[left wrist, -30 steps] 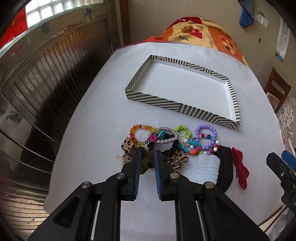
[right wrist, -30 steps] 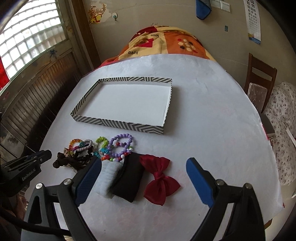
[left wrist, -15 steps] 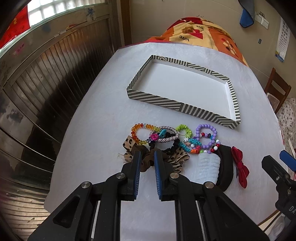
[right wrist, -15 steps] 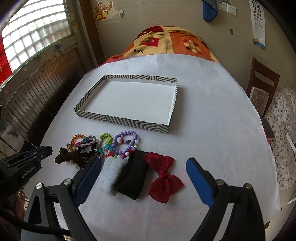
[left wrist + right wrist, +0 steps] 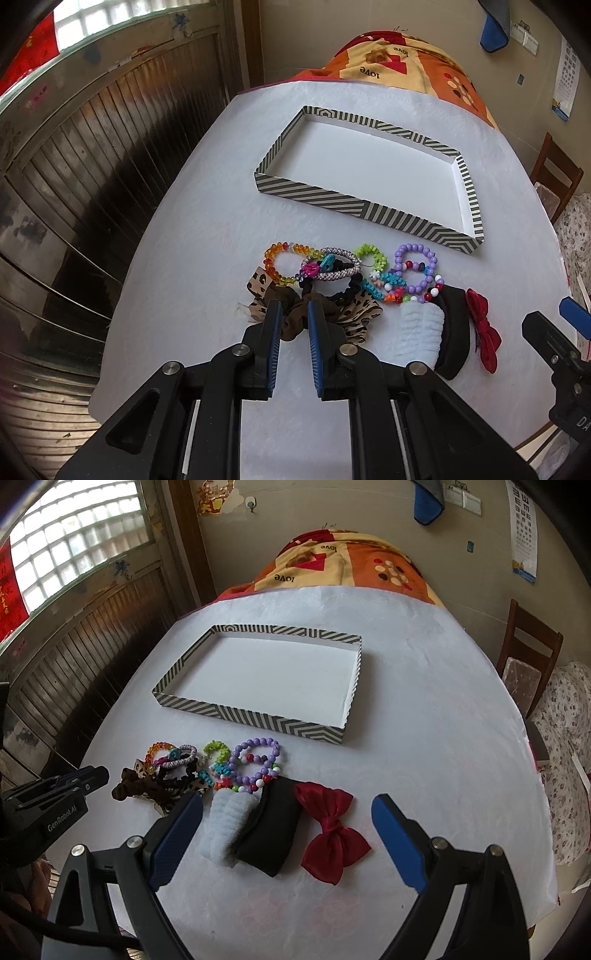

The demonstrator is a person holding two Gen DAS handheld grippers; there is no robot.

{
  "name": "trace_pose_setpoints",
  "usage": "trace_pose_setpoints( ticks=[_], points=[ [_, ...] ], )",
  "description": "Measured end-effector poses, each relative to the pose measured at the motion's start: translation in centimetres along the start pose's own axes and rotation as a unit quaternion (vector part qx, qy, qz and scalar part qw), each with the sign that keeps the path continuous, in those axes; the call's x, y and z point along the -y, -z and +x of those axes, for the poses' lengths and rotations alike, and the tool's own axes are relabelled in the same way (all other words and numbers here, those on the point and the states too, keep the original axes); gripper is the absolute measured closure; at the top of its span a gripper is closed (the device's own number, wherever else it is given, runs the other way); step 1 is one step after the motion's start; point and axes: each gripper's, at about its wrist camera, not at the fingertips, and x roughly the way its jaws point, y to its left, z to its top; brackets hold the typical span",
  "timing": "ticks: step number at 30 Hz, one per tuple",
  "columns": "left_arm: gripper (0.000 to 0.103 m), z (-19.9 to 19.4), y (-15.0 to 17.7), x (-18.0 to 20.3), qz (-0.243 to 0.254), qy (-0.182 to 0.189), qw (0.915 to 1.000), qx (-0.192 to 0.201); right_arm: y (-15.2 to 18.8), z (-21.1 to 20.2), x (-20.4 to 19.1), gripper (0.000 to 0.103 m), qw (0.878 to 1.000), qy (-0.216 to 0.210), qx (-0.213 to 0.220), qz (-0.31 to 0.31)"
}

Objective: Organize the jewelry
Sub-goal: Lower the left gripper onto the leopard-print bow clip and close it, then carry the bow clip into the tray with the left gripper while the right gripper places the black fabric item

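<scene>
A striped shallow tray (image 5: 325, 194) (image 5: 236, 710) lies empty on the white table. In front of it lies a heap of jewelry: beaded bracelets (image 5: 415, 266) (image 5: 255, 758), a brown scrunchie (image 5: 291, 321) (image 5: 135, 788), a white scrunchie (image 5: 419, 332) (image 5: 229, 819), a black band (image 5: 269, 830) and a red bow (image 5: 484, 328) (image 5: 330, 827). My left gripper (image 5: 293, 314) has its jaws narrowed around the brown scrunchie, which still rests on the table. My right gripper (image 5: 288, 819) is wide open above the white scrunchie, black band and bow.
A dark slatted wall panel (image 5: 92, 166) runs along the table's left edge. A wooden chair (image 5: 528, 664) stands at the right. A patterned orange cloth (image 5: 343, 565) covers something beyond the table's far end.
Both grippers have drawn back slightly and risen; the tray and heap sit a little farther off. The left jaws stay narrowed on the brown scrunchie. The right stays open.
</scene>
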Motion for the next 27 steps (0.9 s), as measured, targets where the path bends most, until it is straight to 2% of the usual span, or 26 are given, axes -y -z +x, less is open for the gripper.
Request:
trace_pose_setpoints(
  ticks=[20, 27],
  points=[
    [0.098, 0.8, -0.1, -0.5, 0.000, -0.003, 0.9999, -0.010, 0.2, 0.9, -0.1, 0.008, 1.000, -0.016, -0.016, -0.004],
    [0.098, 1.3, -0.3, -3.3, -0.027, -0.003, 0.9994, -0.022, 1.4, 2.3, 0.0, 0.008, 0.999, -0.030, -0.043, -0.007]
  ],
)
